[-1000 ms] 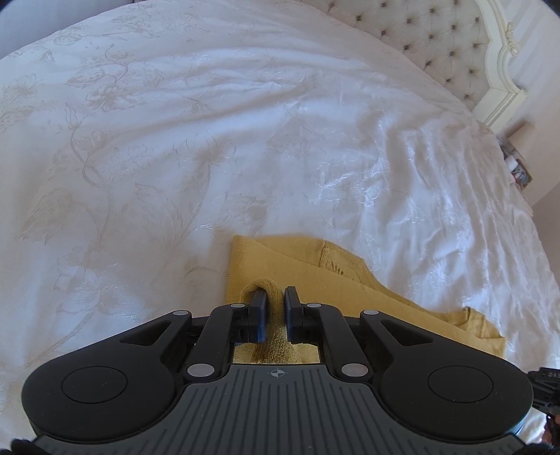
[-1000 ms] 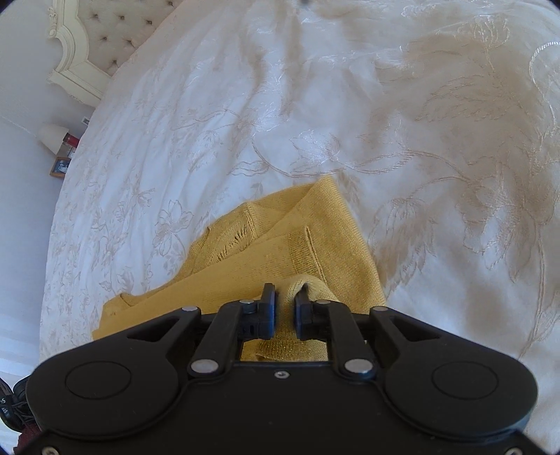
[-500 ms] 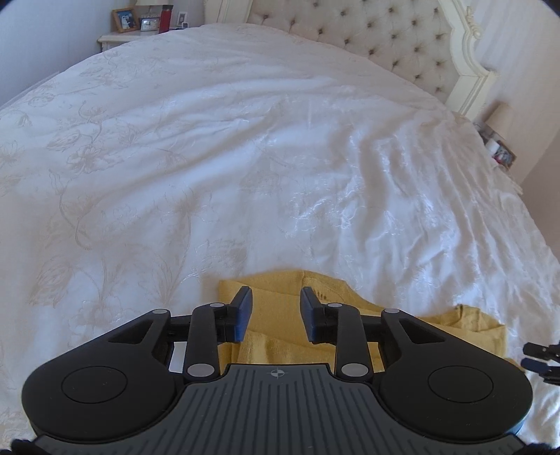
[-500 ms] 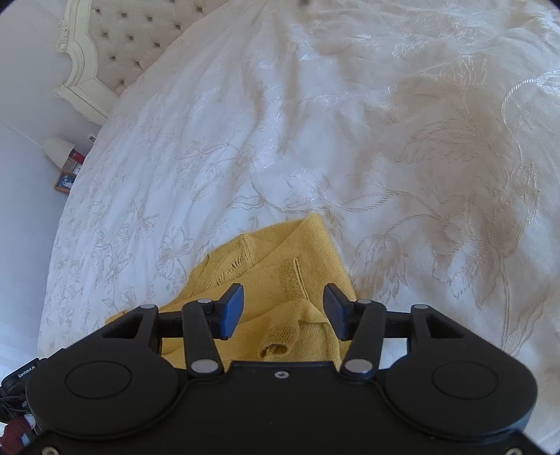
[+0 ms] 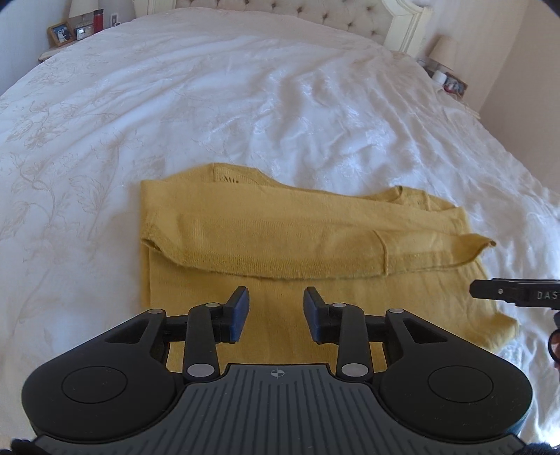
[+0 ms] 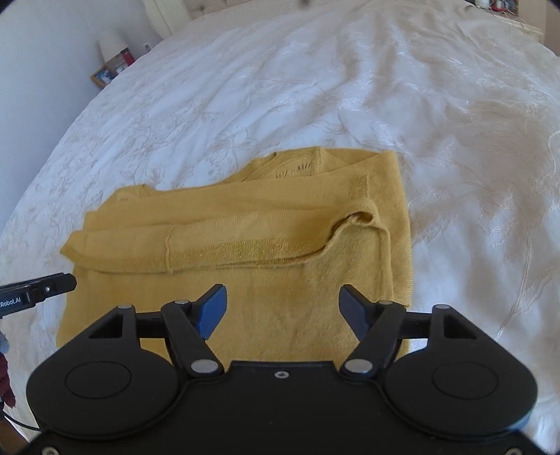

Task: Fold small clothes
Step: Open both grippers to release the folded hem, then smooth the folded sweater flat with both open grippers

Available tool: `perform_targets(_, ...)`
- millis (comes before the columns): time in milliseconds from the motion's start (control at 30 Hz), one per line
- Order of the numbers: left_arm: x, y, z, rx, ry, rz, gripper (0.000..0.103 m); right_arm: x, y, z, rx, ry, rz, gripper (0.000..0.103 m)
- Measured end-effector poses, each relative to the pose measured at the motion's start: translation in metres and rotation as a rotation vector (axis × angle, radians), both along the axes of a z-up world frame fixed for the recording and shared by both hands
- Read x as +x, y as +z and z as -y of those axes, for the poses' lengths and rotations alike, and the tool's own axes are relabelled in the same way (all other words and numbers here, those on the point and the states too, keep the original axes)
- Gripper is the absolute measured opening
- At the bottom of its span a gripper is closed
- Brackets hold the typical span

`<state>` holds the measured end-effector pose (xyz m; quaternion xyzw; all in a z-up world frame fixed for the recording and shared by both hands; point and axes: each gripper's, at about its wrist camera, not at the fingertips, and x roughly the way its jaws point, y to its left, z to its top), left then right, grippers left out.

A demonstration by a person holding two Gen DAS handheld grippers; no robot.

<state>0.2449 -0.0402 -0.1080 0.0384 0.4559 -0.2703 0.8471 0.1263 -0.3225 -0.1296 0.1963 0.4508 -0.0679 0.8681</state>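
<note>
A mustard-yellow knit garment (image 5: 280, 245) lies flat on the white bedspread (image 5: 245, 105), with a folded flap across its middle. It also shows in the right wrist view (image 6: 262, 217). My left gripper (image 5: 276, 308) is open and empty, held above the garment's near edge. My right gripper (image 6: 283, 308) is open wide and empty, above the near part of the garment. The tip of the right gripper (image 5: 514, 292) shows at the right edge of the left wrist view. The tip of the left gripper (image 6: 38, 290) shows at the left edge of the right wrist view.
A tufted cream headboard (image 5: 280, 8) stands at the far end of the bed. A nightstand with picture frames (image 5: 70, 31) is at the far left. Another nightstand with a lamp (image 5: 444, 66) is at the far right. The bedspread is embroidered and wrinkled.
Both grippers were shut on the garment's edge, then opened and let it go. Both have pulled back and up, and the whole garment now lies in view.
</note>
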Motion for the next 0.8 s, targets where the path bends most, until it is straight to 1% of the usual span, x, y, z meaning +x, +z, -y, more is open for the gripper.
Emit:
perform_targets(133, 0.002, -0.015, 0.010, 0.027, -0.020, -0.025, 0.034, 0.010, -0.010, -0.016, -0.046, 0.066, -0.033, 0.075)
perform_targets(233, 0.009, -0.026, 0.018, 0.060, -0.037, -0.036, 0.034, 0.021, -0.017, -0.017, -0.080, 0.096, -0.050, 0.076)
perform_targets(333, 0.027, -0.031, 0.026, 0.071, -0.038, -0.033, 0.034, 0.038, -0.024, -0.011, -0.117, 0.117, -0.061, 0.076)
perform_targets(433, 0.053, -0.030, 0.036, 0.082, -0.040, -0.004, 0.034, 0.058, -0.028, 0.000, -0.151, 0.126, -0.063, 0.076)
perform_targets(500, 0.071, -0.027, 0.041, 0.080, -0.033, 0.017, 0.034, 0.073, -0.029, 0.011, -0.165, 0.120, -0.059, 0.077)
perform_targets(567, 0.089, -0.022, 0.045, 0.072, -0.019, 0.036, 0.034, 0.085, -0.027, 0.021, -0.161, 0.106, -0.047, 0.080)
perform_targets(633, 0.107, -0.019, 0.049, 0.071, -0.002, 0.047, 0.034, 0.095, -0.025, 0.033, -0.152, 0.080, -0.031, 0.080)
perform_targets(733, 0.125, -0.014, 0.050, 0.066, 0.025, 0.067, 0.034, 0.103, -0.023, 0.047, -0.144, 0.032, -0.023, 0.080)
perform_targets(800, 0.129, -0.008, 0.047, 0.053, 0.044, 0.077, 0.034, 0.102, -0.021, 0.054, -0.127, -0.002, -0.012, 0.080)
